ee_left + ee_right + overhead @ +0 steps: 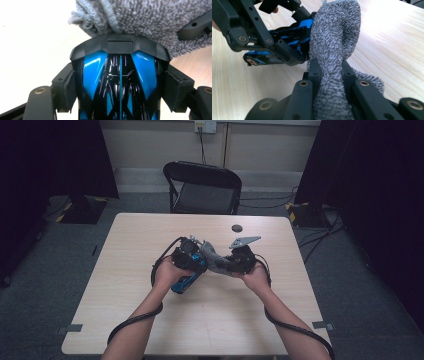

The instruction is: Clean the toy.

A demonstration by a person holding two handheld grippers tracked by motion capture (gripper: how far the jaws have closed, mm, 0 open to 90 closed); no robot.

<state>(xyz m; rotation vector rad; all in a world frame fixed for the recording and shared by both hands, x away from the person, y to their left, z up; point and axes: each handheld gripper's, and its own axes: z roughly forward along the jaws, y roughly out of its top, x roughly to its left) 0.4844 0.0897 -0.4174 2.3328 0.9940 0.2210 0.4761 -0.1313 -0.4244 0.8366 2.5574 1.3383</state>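
A glossy blue and black toy car (120, 82) is clamped between the jaws of my left gripper (120, 86), held above the table. The car (186, 281) sticks out below the left hand in the high view. My right gripper (329, 68) is shut on a grey terry cloth (334, 42). The free end of the cloth (150, 17) presses against the car's black end. In the high view the cloth (216, 261) bridges the left gripper (189, 251) and the right gripper (243, 257) at mid-table. The car (287, 31) lies left of the cloth in the right gripper view.
A small dark round disc (237, 228) lies on the wooden table (150, 235) beyond the grippers. A black folding chair (202, 187) stands behind the far edge. Cables trail from both grippers along the forearms.
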